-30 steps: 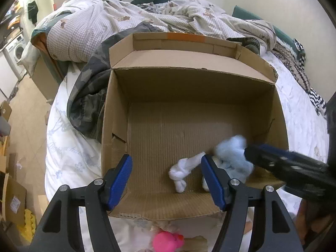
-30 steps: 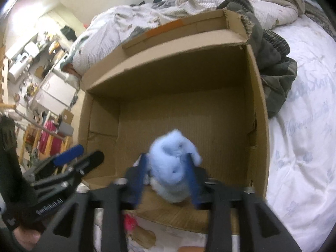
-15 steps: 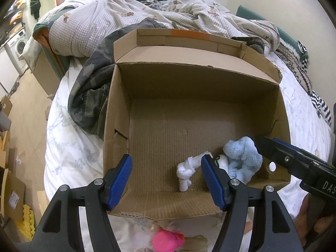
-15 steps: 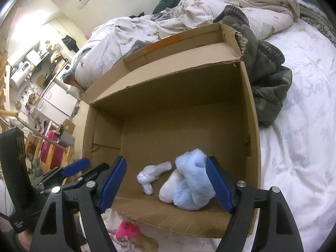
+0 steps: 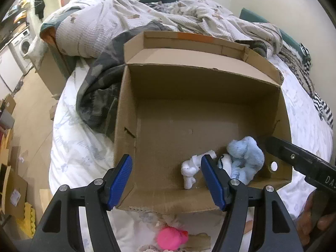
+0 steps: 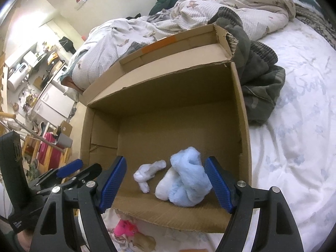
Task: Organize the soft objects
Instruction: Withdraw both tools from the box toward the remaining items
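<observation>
The blue plush toy [image 6: 185, 181] lies bundled in the near right corner of the cardboard box [image 6: 163, 105] on the bed [image 6: 294, 147], with no clear long axis. Just left of it, the white knotted sock [image 6: 148, 173] runs slantwise, its free end toward the far right. Both the right hand-held gripper [image 6: 166, 183] and left hand-held gripper [image 5: 166, 181] are released, grasping nothing. Only the left view shows the round hole [image 5: 273, 165] in the box wall; both show the pink toy [image 5: 171, 238] outside.
</observation>
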A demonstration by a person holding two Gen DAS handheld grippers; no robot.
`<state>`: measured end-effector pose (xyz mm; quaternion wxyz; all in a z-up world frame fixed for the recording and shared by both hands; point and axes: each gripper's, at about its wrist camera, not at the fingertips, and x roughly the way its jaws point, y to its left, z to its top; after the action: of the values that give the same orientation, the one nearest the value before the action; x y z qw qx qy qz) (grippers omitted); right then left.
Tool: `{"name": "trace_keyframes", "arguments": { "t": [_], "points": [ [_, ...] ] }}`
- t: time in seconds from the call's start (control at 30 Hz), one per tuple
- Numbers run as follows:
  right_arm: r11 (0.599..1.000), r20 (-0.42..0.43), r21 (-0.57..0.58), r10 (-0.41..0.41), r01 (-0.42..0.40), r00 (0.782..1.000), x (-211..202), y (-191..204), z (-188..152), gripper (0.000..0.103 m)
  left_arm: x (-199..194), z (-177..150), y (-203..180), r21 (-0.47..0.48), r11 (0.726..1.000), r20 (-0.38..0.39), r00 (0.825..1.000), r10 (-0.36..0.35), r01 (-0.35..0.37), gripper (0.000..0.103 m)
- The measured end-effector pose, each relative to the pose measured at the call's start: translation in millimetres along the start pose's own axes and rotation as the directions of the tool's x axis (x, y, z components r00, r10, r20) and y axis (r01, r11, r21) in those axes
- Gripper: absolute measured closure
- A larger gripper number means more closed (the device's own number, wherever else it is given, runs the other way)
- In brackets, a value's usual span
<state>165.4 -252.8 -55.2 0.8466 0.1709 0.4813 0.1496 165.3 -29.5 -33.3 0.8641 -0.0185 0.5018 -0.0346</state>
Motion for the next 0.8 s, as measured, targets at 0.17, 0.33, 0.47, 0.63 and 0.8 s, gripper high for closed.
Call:
{"name": "trace_keyframes", "arguments": {
  "t": [0.17, 0.33, 0.47, 0.63, 0.8],
  "points": [
    [1.0, 0.014, -0.002, -0.02, 0.02, 1.0, -7, 0, -2, 0.021, -9, -4, 5, -0.01, 1.0, 0.01, 1.0, 0.011, -0.011, 0.038],
    [0.999, 0.022, -0.002, -0.035, 0.035, 0.999, -16, -2, -9, 0.021, -22, -9, 10, -0.012, 0.999, 0.039, 0.998, 0.038, -0.038, 0.038],
    [0.999, 0.027, -0.003, -0.046, 0.047, 0.999, -25, -2, -15, 0.021, -29, -13, 16, -0.028, 0.999, 0.044, 0.998, 0.042, -0.04, 0.038],
    [0.998, 0.032, -0.012, -0.06, 0.061, 0.998, -36, -2, -22, 0.021, -36, -22, 27, -0.072, 0.997, 0.036, 0.999, 0.039, -0.037, 0.038],
    [0.998, 0.023, -0.002, -0.066, 0.066, 0.998, -43, -5, -32, 0.021, -40, -33, 33, -0.09, 0.995, 0.019, 0.999, 0.035, -0.034, 0.038]
  ]
}}
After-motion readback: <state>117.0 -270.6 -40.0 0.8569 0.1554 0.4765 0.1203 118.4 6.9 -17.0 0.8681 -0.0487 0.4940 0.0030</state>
